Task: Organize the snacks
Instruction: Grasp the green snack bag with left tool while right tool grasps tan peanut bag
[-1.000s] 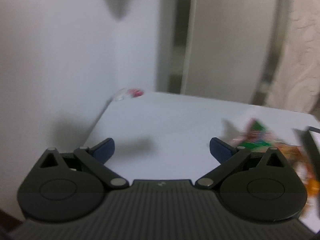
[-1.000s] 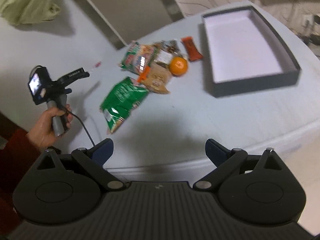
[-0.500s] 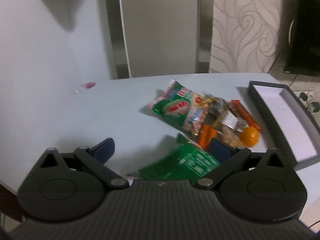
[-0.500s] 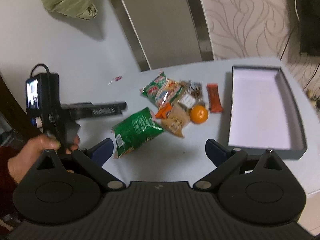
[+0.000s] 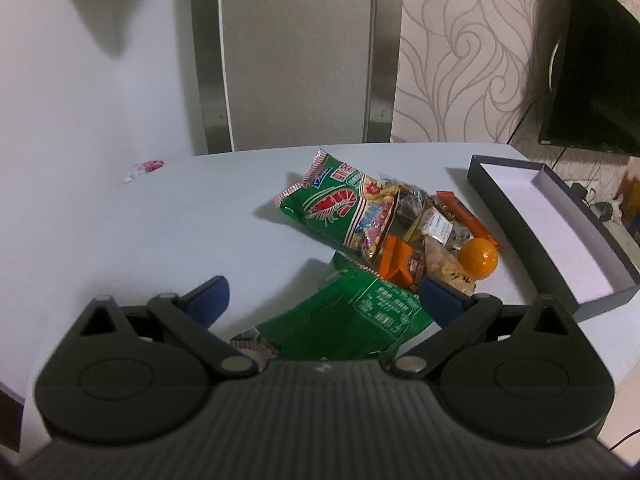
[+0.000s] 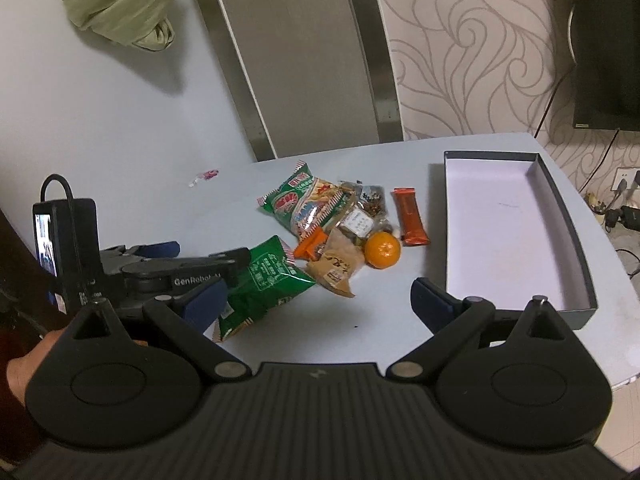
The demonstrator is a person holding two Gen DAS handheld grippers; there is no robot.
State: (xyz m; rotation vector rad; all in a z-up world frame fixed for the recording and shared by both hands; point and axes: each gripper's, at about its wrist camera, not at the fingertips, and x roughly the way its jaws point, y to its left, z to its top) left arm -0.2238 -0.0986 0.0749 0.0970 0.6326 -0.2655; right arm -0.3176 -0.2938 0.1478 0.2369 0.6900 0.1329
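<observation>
We find that the left claw (image 5: pixel 322 300) has swung round within the last second: a second ago its camera faced a bare corner of the desk (image 5: pixel 160 220) and the wall, whereas it now looks squarely at the snack pile. The right-wrist view has likewise lifted from a steep downward look to a shallower one. We judge this as alignment for a first pick; nothing has yet been moved.

The snacks lie loose in a cluster at mid-desk: a green packet (image 6: pixel 266 280) nearest the left claw, a shrimp-cracker bag (image 5: pixel 336 208) behind it, a tan packet (image 6: pixel 336 268), an orange (image 6: pixel 383 251) and an orange bar (image 6: pixel 409 217). The dark box (image 6: pixel 516 232) stands to their right, open and with nothing in it.

The left claw is spread wide and holds nothing; it hovers low just above the near end of the green packet, its body level in the right-wrist view, with the person's hand (image 6: pixel 24 364) at its grip. The right claw (image 6: pixel 320 302) is also wide and empty, held back over the near desk edge, pointing between the orange and the box.
</observation>
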